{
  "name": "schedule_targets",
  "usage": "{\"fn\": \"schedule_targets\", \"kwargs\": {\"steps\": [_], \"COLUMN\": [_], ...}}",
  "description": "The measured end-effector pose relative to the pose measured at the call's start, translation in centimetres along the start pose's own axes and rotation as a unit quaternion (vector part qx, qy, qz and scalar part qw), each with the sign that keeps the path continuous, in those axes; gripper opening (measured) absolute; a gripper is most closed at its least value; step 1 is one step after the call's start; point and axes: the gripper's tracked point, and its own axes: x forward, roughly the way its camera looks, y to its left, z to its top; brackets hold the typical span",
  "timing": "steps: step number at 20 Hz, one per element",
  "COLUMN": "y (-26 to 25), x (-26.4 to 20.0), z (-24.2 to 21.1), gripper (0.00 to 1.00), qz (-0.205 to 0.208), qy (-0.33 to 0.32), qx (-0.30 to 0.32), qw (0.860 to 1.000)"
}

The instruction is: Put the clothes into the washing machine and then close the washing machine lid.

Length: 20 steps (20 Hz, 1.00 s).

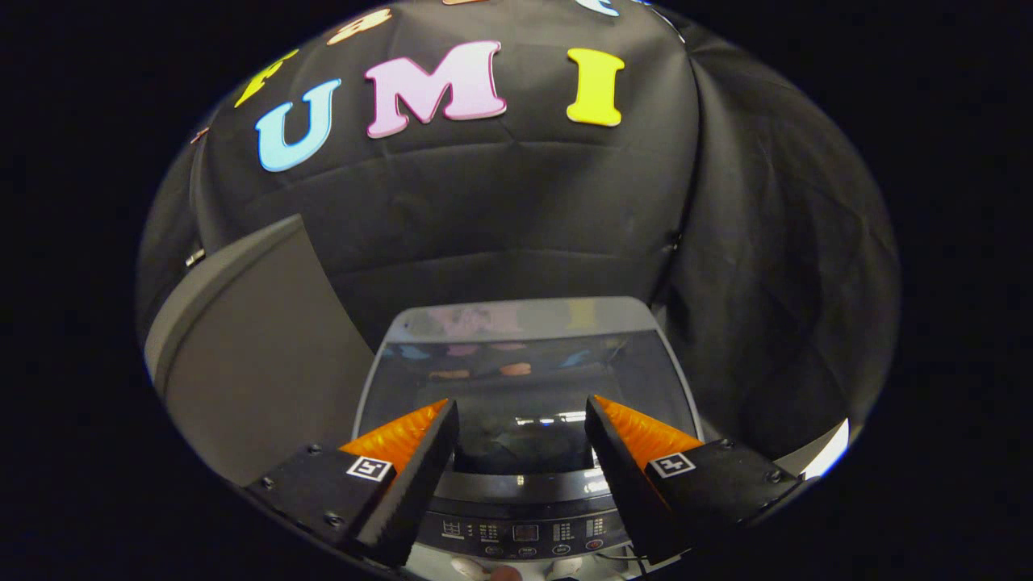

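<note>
two fingers of the gripper (520,420) stand spread apart at the bottom of the frame, pinching nothing, with the washing machine (524,484) below and just ahead of them. its glass lid (516,355) lies in the lower middle of the frame, seemingly closed, mirroring the wall behind, and through the glass something dark shows that i cannot tell for clothes. the control panel (524,532) sits between the fingers at the very bottom, and a grey panel (250,355) leans at the lower left beside the machine.
</note>
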Motion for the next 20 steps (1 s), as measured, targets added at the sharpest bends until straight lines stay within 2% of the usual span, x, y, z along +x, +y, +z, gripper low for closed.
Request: {"fn": "schedule_targets", "kwargs": {"steps": [6, 11, 16, 20], "y": [0.1, 1.8, 1.7, 2.4], "x": [-7.6, -13.4, -20.3, -23.7], "z": [7.1, 12.0, 13.0, 12.9], "gripper": [1.0, 0.99, 0.99, 0.99], "qz": [0.014, 0.016, 0.013, 0.02], "qy": [-0.11, -0.195, -0.254, -0.286], "qx": [-0.01, -0.006, -0.01, -0.006], "qw": [0.994, 0.981, 0.967, 0.958]}}
